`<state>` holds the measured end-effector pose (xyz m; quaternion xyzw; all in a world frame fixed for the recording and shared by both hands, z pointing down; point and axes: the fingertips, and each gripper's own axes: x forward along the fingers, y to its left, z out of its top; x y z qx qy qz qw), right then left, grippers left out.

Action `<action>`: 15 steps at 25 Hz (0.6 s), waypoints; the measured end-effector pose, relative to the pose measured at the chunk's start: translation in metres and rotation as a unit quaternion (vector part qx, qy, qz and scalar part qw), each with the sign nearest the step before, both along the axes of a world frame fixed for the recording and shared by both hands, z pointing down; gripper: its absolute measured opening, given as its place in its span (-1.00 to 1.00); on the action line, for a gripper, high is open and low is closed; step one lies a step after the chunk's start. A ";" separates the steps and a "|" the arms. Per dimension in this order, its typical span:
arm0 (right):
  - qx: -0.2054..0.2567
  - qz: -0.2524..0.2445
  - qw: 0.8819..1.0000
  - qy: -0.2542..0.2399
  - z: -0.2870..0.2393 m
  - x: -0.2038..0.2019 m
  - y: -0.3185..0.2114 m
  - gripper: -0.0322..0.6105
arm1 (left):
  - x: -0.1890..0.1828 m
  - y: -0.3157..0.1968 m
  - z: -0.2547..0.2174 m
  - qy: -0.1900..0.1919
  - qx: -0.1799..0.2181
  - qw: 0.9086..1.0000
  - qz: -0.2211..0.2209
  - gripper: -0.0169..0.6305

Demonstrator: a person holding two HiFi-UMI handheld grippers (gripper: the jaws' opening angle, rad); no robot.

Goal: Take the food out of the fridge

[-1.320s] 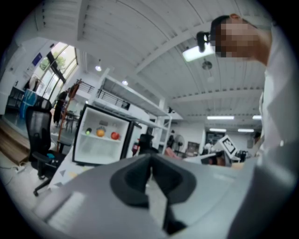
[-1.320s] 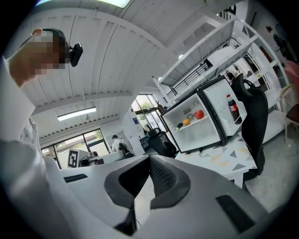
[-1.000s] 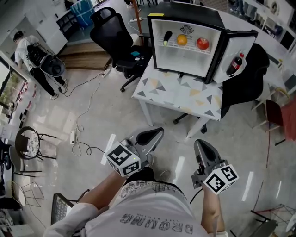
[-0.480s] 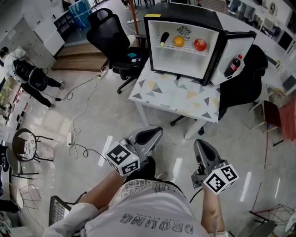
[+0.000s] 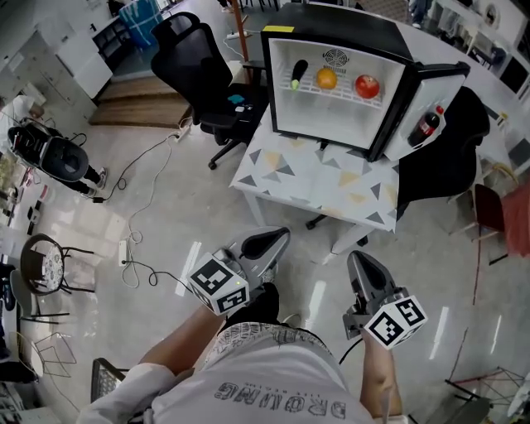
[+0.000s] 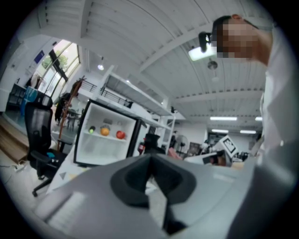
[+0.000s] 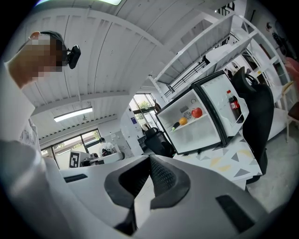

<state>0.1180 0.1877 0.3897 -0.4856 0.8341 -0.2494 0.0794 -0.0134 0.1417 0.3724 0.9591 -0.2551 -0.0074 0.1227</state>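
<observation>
The fridge (image 5: pixel 331 21) stands along the far edge of the worktop (image 5: pixel 323 178), and its door (image 5: pixel 436 87) is swung open past the worktop's right edge. The food lies in a row on the upper shelf (image 5: pixel 335 91) inside. A dark, green-tipped piece (image 5: pixel 299 73) is at the left end, an orange (image 5: pixel 326 79) is in the middle and a red round fruit (image 5: pixel 366 85) is at the right. They are close together but apart. A cola bottle (image 5: pixel 424 127) stands upright in the door's rack. The left tool (image 5: pixel 267 244) and the right tool (image 5: pixel 364 267) hover low over the floor (image 5: pixel 190 207), well short of the worktop's near edge. Both point toward the fridge. Each has its jaws pressed together with nothing between them. A black office chair (image 5: pixel 199 66) stands off the worktop's left edge.
</observation>
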 end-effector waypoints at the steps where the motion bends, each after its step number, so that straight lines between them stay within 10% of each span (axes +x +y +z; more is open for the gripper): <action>1: -0.001 0.000 1.000 0.000 0.001 -0.002 -0.007 -0.93 | -0.002 -0.007 0.001 0.000 -0.002 1.000 0.000 -0.91; 15: -0.015 0.008 1.000 0.013 0.009 -0.023 -0.120 -0.93 | -0.020 -0.126 0.013 0.010 -0.015 1.000 0.007 -0.92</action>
